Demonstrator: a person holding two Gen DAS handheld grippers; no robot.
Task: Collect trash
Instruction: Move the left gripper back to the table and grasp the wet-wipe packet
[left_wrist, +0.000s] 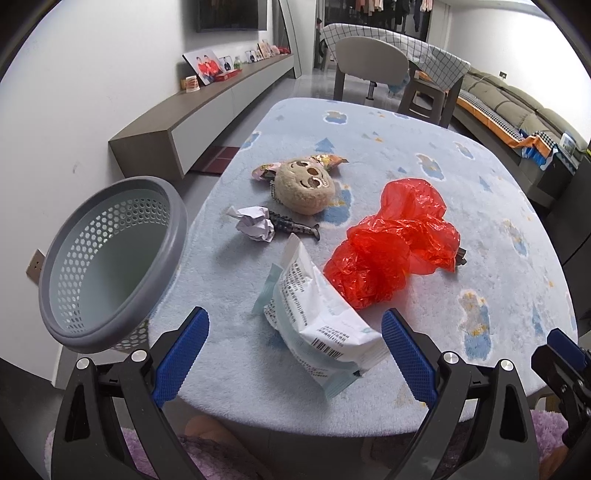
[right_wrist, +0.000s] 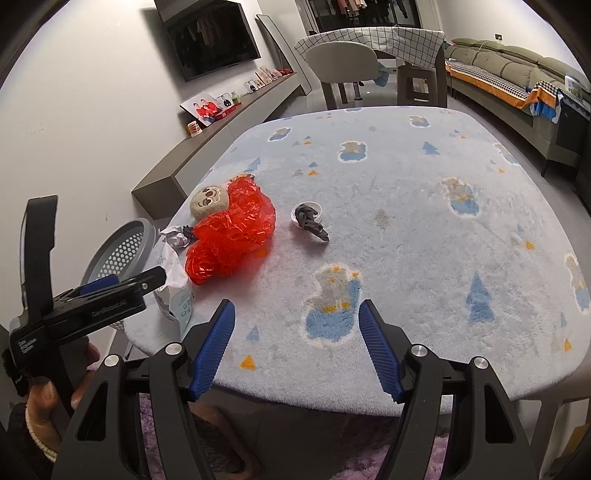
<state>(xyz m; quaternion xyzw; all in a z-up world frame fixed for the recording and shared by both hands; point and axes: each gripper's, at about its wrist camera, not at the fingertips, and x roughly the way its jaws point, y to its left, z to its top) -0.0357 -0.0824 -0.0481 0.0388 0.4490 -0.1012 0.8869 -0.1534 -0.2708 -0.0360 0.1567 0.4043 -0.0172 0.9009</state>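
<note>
A: Where's the trash sitting rn?

B: White wet-wipe pack (left_wrist: 317, 325) is lying at the near-left edge of the table (left_wrist: 424, 177), tilted, barcode end toward the cam. Red plastic bag (left_wrist: 395, 240) is crumpling just beyond it, touching its far side. Crumpled paper ball (left_wrist: 253, 223) is resting further in twd the left edge, w/ a snack wrapper (left_wrist: 325, 160) poking out behind the plush.

A: And the bin?

B: Grey perforated basket (left_wrist: 110, 258) is standing just off the table's left edge, rim tilted toward the cam, nothing visible inside.

A: Claws?

B: Left gripper (left_wrist: 295, 350) is hovering at the near edge, jaws spread wide on either side of the wipe pack, not pinching it. Right gripper (right_wrist: 297, 345) is hanging over the near edge too, jaws wide apart, holding nothing, over a bear print on the blue cloth.

A: Non-trash stuff?

B: Beige plush head (left_wrist: 304, 188) w/ a bead chain is lying mid-left; a dark fish-shaped toy (left_wrist: 295, 227) is touching the paper ball. A small white cup (right_wrist: 306, 214) w/ dark stuff spilling out is sitting beside the red bag, toward the centre.
</note>
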